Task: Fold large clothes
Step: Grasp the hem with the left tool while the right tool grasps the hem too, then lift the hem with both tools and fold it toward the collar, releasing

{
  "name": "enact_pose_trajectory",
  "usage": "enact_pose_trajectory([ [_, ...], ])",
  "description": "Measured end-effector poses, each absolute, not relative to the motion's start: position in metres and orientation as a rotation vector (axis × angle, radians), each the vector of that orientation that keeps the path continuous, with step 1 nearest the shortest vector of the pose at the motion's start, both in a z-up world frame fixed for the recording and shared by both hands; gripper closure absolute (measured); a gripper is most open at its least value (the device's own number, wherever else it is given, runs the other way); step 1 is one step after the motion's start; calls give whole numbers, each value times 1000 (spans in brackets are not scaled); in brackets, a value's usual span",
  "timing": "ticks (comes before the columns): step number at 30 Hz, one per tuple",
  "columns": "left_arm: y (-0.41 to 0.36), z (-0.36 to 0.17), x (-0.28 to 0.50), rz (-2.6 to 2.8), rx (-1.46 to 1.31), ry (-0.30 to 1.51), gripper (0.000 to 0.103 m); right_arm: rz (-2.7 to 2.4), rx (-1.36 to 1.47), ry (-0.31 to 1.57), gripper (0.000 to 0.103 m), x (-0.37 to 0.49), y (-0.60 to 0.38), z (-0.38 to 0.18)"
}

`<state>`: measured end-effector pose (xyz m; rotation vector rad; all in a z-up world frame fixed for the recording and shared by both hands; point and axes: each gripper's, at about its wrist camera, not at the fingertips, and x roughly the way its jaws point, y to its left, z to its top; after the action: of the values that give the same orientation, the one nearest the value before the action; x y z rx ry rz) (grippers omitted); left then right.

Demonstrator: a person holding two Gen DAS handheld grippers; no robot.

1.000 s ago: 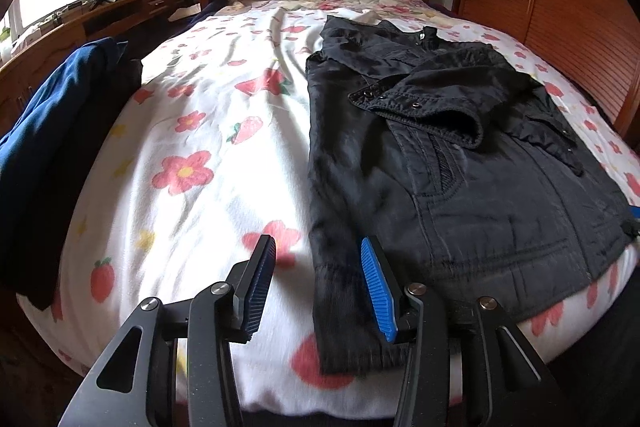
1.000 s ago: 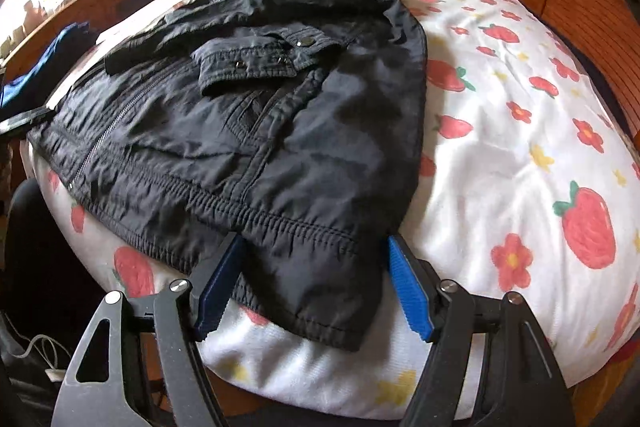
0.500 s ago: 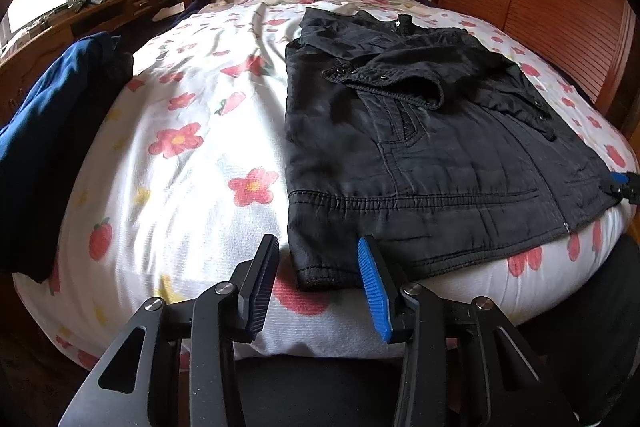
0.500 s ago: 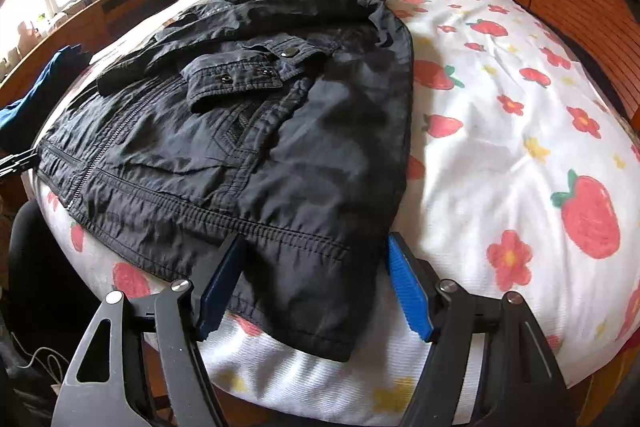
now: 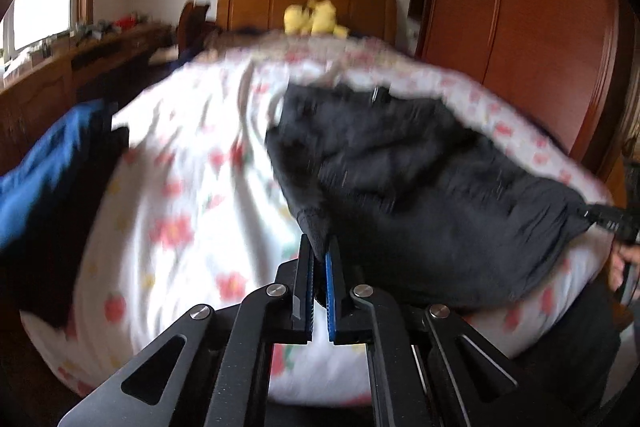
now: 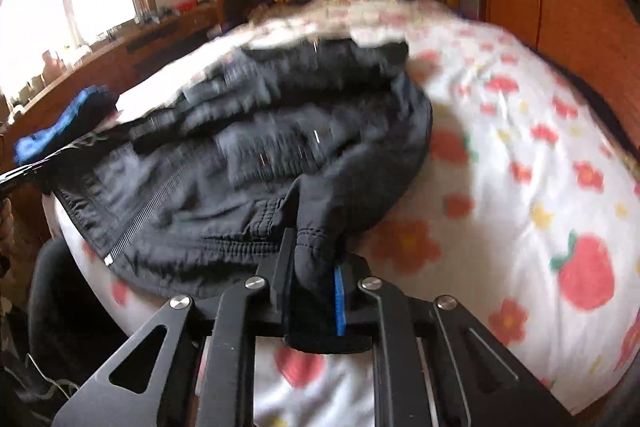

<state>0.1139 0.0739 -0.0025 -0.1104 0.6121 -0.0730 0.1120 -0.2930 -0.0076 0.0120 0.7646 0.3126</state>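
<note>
Both tongs have bitten into the black jacket (image 5: 420, 187) since a second ago, when their blue pads stood wide apart over its hem. The left gripper (image 5: 319, 263) is now clenched on the jacket's near-left hem corner, low in the middle of its own view. The right gripper (image 6: 314, 267) has its jaws closing on a thick bunch of hem at the lower centre of its view, the fabric pressed between the pads.

The jacket still lies across the flowered bedspread (image 5: 180, 187), but its near edge, flat before, is now pulled up off the bed into a peak at each grip. Both views have gone blurred. The yellow plush toy (image 5: 314, 19) sits by the headboard at the upper centre, and the blue garment (image 5: 36, 187) hangs at the left edge as before.
</note>
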Motion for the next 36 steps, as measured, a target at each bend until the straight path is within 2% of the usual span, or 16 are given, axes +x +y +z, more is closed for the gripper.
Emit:
enact_pose_trajectory([
  [7,51,98,118,-120,-106,414,99,336,14,578,90,123,-283,79],
  [14,50,181,88,-134,-101,269,99,365,16,400,91,105,-282,174],
  [20,52,231,39,-137,-82,163,99,387,-9,274,91,65,-285,239],
  [24,54,246,9,-141,-71,109,99,387,-16,199,91,33,-293,264],
  [29,54,218,26,-128,-63,167,99,361,-72,251,91,40,-292,240],
  [36,54,137,100,-65,-92,367,99,309,-85,494,91,110,-295,118],
])
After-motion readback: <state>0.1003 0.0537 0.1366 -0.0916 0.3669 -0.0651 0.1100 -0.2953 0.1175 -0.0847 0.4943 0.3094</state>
